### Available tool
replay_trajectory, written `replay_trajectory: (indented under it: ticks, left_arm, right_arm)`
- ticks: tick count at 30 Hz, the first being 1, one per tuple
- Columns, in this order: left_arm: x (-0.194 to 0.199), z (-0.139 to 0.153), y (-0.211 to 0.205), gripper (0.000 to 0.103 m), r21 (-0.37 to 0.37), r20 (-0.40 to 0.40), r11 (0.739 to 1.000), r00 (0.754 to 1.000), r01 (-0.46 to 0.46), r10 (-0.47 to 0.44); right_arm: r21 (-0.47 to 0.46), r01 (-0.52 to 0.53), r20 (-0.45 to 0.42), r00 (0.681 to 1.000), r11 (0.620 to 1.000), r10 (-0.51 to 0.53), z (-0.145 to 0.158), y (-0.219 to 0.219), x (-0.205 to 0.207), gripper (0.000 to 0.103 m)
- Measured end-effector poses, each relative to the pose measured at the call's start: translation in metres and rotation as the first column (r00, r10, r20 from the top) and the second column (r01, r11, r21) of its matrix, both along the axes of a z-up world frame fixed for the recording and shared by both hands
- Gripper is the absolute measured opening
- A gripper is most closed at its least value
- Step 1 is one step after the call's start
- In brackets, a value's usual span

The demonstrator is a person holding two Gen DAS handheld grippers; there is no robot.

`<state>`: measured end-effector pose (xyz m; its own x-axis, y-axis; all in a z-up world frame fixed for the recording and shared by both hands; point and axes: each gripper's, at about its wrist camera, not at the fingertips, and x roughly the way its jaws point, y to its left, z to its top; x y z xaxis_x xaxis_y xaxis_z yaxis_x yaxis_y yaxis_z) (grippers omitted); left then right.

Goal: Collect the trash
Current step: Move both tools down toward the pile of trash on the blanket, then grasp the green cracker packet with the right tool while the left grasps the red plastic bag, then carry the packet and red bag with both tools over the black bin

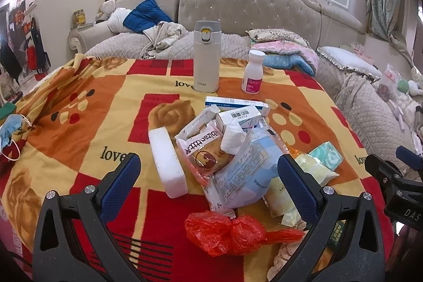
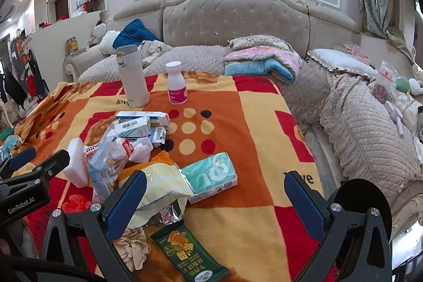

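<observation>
While both jaws gape empty | red bag (image 1: 227, 231) half-hidden | green wrapper (image 2: 190, 253) cut off below

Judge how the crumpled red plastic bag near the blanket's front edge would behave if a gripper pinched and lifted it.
The red plastic bag looks thin and knotted into wrinkled lumps, so it would probably crush flat between the fingers and hang limp. It seems nearly empty, so likely very light. Its glossy film may slip unless pinched at the knot.
</observation>
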<state>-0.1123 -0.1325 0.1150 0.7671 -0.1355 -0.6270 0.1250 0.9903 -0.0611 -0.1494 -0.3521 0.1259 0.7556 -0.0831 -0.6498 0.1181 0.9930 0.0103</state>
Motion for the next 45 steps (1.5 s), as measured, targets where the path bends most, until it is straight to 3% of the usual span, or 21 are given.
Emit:
replay_trajectory:
  ticks: [10,18,21,25,29,33,34,35,37,38,39,41,45]
  left_arm:
    - [0.008,-0.012,0.004,0.103,0.014,-0.037,1.000,0.999,0.007,-0.007]
    - [0.016,-0.024,0.031,0.103,0.039,-0.095,0.996,0.993,0.080,-0.076]
    - [0.014,-0.029,0.041,0.103,0.016,-0.143,0.992,0.982,0.123,-0.120]
    - [0.003,-0.037,0.042,0.103,-0.024,-0.194,0.979,0.960,0.201,-0.202]
    - [-0.003,-0.049,0.031,0.103,-0.034,-0.224,0.965,0.939,0.261,-0.262]
    - [0.001,-0.061,0.015,0.103,-0.064,-0.246,0.953,0.920,0.297,-0.303]
    - [0.003,-0.063,0.011,0.098,-0.078,-0.248,0.948,0.915,0.307,-0.317]
    - [0.005,-0.066,0.007,0.086,-0.089,-0.259,0.944,0.908,0.318,-0.330]
    - [0.008,-0.070,0.001,0.068,-0.127,-0.284,0.930,0.886,0.344,-0.367]
    - [0.008,-0.071,-0.001,0.055,-0.150,-0.287,0.923,0.878,0.354,-0.383]
    - [0.008,-0.070,-0.002,0.047,-0.164,-0.287,0.917,0.872,0.364,-0.398]
    - [0.006,-0.065,-0.004,0.032,-0.180,-0.283,0.907,0.863,0.380,-0.418]
    - [0.004,-0.053,-0.003,0.022,-0.196,-0.287,0.902,0.857,0.385,-0.428]
  right_arm:
    - [0.010,0.002,-0.056,0.998,1.000,-0.001,-0.013,-0.010,0.006,0.103]
    - [0.014,-0.044,-0.142,0.989,0.999,0.045,-0.032,-0.020,0.005,0.103]
    - [0.020,-0.055,-0.158,0.986,0.998,0.058,-0.039,-0.023,0.004,0.103]
    - [0.117,-0.145,-0.198,0.966,0.982,0.167,-0.051,-0.021,-0.002,0.103]
    - [0.067,-0.214,-0.264,0.938,0.975,0.224,-0.070,-0.005,-0.009,0.101]
    - [0.092,-0.253,-0.299,0.916,0.963,0.269,-0.087,0.002,-0.009,0.094]
    - [0.097,-0.255,-0.302,0.913,0.962,0.273,-0.091,0.003,-0.008,0.091]
    - [0.105,-0.256,-0.307,0.911,0.961,0.276,-0.097,0.004,-0.007,0.083]
    - [0.102,-0.258,-0.298,0.913,0.961,0.277,-0.102,0.005,-0.007,0.077]
    - [0.092,-0.271,-0.273,0.918,0.958,0.286,-0.100,0.005,-0.009,0.062]
    - [0.088,-0.281,-0.262,0.919,0.956,0.294,-0.099,0.006,-0.010,0.042]
    - [0.087,-0.278,-0.253,0.923,0.957,0.291,-0.097,0.002,-0.013,0.041]
    - [0.099,-0.266,-0.236,0.930,0.959,0.282,-0.091,-0.010,-0.020,0.040]
